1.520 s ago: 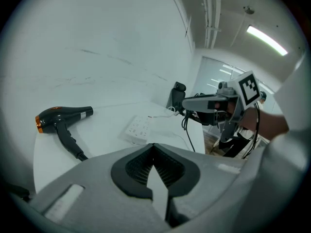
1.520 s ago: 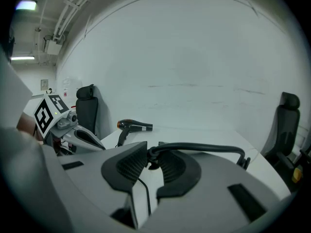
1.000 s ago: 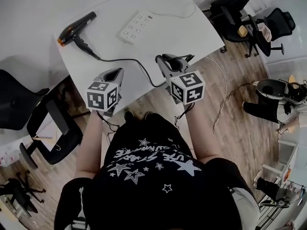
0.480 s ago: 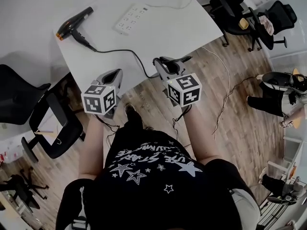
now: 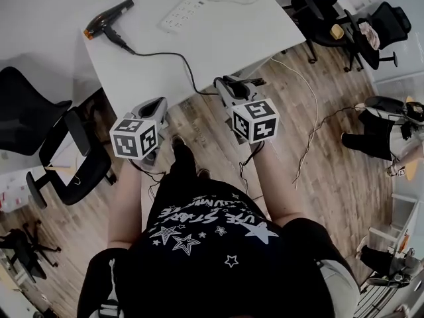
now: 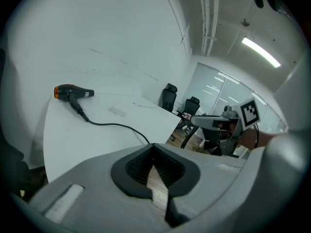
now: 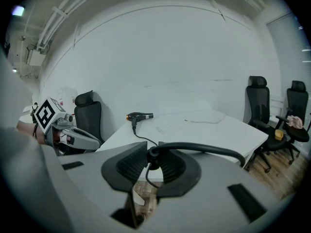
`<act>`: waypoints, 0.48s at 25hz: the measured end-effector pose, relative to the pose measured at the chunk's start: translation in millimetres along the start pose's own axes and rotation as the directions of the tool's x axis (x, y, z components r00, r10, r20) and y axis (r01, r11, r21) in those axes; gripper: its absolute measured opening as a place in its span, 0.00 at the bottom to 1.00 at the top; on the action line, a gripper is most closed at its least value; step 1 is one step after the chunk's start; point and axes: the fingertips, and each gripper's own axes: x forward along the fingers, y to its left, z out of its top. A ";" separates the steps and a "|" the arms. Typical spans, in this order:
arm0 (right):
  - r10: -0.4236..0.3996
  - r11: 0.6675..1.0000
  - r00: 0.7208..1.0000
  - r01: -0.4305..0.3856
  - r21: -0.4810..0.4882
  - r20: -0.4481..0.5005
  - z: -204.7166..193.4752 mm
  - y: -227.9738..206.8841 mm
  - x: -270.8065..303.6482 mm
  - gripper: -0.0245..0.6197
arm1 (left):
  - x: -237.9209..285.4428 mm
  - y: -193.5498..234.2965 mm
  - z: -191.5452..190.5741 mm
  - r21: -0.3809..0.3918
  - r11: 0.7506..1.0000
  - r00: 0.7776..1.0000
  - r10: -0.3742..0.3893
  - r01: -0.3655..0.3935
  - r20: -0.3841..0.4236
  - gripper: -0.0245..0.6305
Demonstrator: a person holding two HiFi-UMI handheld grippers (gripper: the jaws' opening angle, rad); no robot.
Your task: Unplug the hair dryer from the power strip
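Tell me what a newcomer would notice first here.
The right gripper is shut on the plug end of a black cord. The cord trails back across the white table to the hair dryer at the table's far left corner. The white power strip lies just right of the dryer. The left gripper hangs off the table's near edge, shut and empty.

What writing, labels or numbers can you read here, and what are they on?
Black shirt: white lettering among stars, upside down, too warped to read.
Marker cubes: coded squares, no words.
Hair dryer, power strip: no label can be made out.
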 end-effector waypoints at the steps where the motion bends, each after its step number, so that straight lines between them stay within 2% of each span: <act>1: 0.002 1.000 1.000 -0.002 -0.004 0.000 -1.1 1.8 -2.4 0.16 | -3.3 -2.0 -2.7 -0.001 1.000 1.000 0.003 -0.003 0.002 0.05; 12: 0.026 0.999 1.000 -0.026 -0.023 -0.002 -15.6 17.7 -29.4 0.16 | -27.6 -29.8 -20.1 -0.011 1.000 0.999 0.016 -0.016 0.050 0.05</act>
